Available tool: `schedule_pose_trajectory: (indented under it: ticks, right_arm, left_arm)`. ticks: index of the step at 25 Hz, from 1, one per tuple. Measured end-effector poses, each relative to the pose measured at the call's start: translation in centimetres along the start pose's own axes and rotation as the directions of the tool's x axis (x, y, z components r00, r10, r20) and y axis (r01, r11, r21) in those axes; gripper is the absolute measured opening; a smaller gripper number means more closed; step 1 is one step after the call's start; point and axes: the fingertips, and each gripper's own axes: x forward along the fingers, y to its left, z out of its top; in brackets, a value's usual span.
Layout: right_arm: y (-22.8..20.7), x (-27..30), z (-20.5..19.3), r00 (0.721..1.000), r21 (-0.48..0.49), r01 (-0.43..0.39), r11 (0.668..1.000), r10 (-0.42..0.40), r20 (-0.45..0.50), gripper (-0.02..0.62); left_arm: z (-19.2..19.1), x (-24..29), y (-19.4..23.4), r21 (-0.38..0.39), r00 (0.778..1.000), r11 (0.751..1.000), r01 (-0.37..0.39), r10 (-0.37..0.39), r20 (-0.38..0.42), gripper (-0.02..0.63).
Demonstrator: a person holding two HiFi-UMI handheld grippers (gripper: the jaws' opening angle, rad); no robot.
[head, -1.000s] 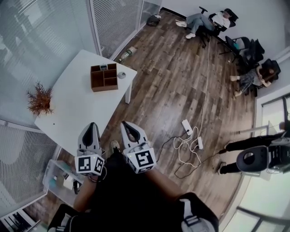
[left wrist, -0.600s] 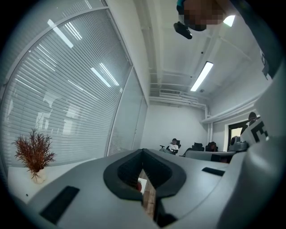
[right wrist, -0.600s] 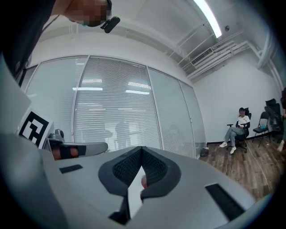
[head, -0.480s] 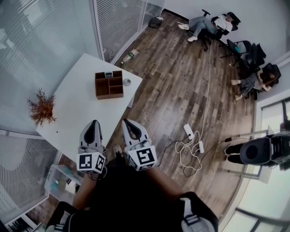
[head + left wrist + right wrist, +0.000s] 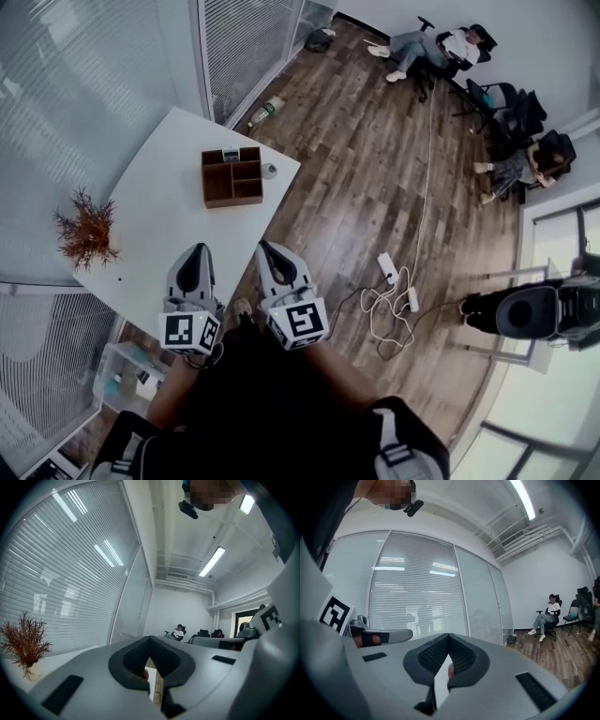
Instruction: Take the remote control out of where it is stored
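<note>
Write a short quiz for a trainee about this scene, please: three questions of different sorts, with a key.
1. True or false: the left gripper and the right gripper both have their jaws together, with nothing held.
2. On the white table, the wooden organizer stands: A) against the dried plant; B) apart from the plant, near another corner; C) at the table's middle.
3. Short answer: does either gripper touch the organizer?

Key: 1 true. 2 B. 3 No, both are well short of it, close to the person's body.

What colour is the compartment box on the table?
Dark brown box, on the white table; head view shows it best.
</note>
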Motion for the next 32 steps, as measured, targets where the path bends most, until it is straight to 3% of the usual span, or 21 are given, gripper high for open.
schedule_pose_trajectory:
  ticks: [11, 22, 32]
  right_arm:
    - [-3.2, 1.4, -0.2, 1.000, 0.009, -0.013, 1.000, 0.013, -0.002, 0.000]
    - [-8.5, 4.4, 1.8, 0.989, 0.020, -0.145, 0.989, 0.145, 0.010, 0.000]
    - [-10.6, 7.2, 0.2, 0.975, 0.045, -0.219, 0.975, 0.221, -0.039, 0.000]
  left_arm:
    - [-0.8, 3.5, -0.5, -0.019, 1.000, 1.000, -0.019, 0.019, -0.011, 0.008]
    - [0.6, 8.3, -2.9, -0.006, 0.989, 0.989, -0.145, 0.145, 0.008, 0.008]
    - [0.5, 10.9, -2.3, 0.003, 0.976, 0.976, -0.217, 0.217, -0.009, 0.008]
